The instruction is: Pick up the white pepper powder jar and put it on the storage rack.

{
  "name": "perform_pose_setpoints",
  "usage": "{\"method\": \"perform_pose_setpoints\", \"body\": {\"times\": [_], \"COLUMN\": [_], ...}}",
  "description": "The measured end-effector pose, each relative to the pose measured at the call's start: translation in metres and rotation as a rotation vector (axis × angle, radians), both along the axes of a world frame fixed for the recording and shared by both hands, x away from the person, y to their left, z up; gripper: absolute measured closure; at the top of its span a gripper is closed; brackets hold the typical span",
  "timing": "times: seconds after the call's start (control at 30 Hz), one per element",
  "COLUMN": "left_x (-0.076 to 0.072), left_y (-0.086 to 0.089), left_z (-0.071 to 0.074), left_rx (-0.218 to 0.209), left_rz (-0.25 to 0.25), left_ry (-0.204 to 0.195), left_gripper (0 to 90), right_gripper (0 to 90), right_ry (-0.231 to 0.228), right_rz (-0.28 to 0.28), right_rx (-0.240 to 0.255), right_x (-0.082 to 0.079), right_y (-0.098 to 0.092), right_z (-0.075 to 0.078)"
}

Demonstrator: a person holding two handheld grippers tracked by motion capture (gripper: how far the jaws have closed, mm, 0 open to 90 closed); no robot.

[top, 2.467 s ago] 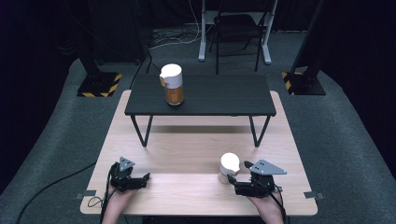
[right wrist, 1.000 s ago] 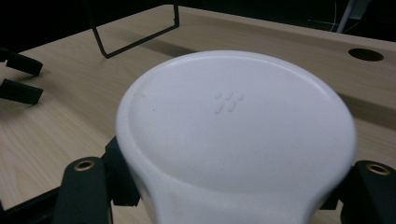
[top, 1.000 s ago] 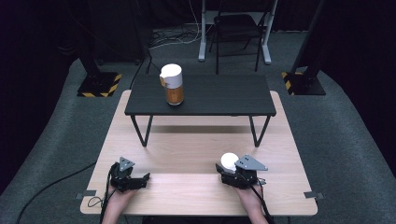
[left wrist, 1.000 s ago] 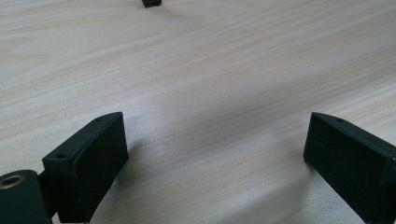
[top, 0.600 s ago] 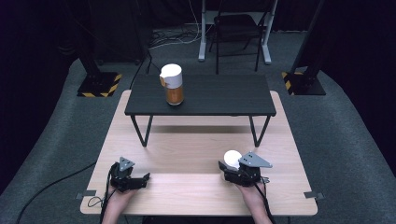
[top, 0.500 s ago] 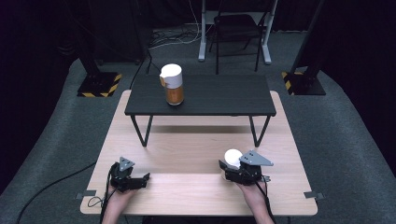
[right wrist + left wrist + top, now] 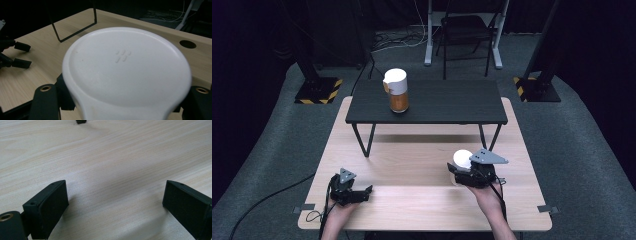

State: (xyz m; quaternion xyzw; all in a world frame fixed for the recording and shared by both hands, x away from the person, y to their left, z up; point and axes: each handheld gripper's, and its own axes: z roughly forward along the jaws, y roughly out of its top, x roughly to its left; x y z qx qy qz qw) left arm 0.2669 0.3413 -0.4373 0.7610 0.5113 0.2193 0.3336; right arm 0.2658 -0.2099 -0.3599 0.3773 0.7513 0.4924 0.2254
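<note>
The landmark here is the small black table point(image 7: 432, 102), a matte dark slab on thin bent-wire legs, standing on the far half of the pale wood-grain table point(image 7: 412, 200).

Near of its left leg and out toward the wooden table's front edge, the left gripper point(image 7: 362, 192) lies low on the wood, held by a hand point(image 7: 337, 212). In the left gripper view its two blunt, finely textured black jaws stand wide apart with only bare grain between them.

On the black table's top, left of centre, stands an upright jar point(image 7: 396, 91): an amber, cylindrical body under a smooth white cap.

Near of the black table's right leg, the right gripper point(image 7: 456, 172) has its jaws closed against the sides of a second jar's white lid point(image 7: 125, 67), a smooth, round, shallow-dished plastic disc with a cluster of small raised dots near its middle. A grey three-cornered plate tops this gripper.
</note>
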Motion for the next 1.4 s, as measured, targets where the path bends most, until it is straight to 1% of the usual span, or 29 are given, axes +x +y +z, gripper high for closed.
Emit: {"method": "perform_pose_setpoints", "body": {"times": [0.43,0.7,0.93,1.07,1.27,1.4], "left_x": [0.0,0.0,0.0,0.0,0.0,0.0], "left_y": [0.0,0.0,0.0,0.0,0.0,0.0], "left_z": [0.0,0.0,0.0,0.0,0.0,0.0], "left_rx": [0.001,0.001,0.001,0.001,0.001,0.001], "left_rz": [-0.001,-0.001,-0.001,-0.001,-0.001,-0.001], "left_ry": [0.001,0.0,0.001,0.001,0.001,0.0], "left_gripper": [5.5,5.4,5.5,5.5,5.5,5.5], "right_gripper": [29.9,29.9,29.9,29.8,29.9,29.9], "right_ry": [-0.007,0.0,-0.006,-0.009,-0.005,-0.008], "right_rz": [0.004,0.012,0.025,0.036,0.038,0.037], "right_rx": [-0.019,-0.01,-0.009,-0.021,-0.014,-0.022], "right_x": [0.01,0.018,0.026,0.029,0.035,0.038], "right_y": [0.001,-0.003,-0.004,-0.001,0.001,0.005], "right_z": [0.038,0.057,0.078,0.091,0.105,0.117]}}
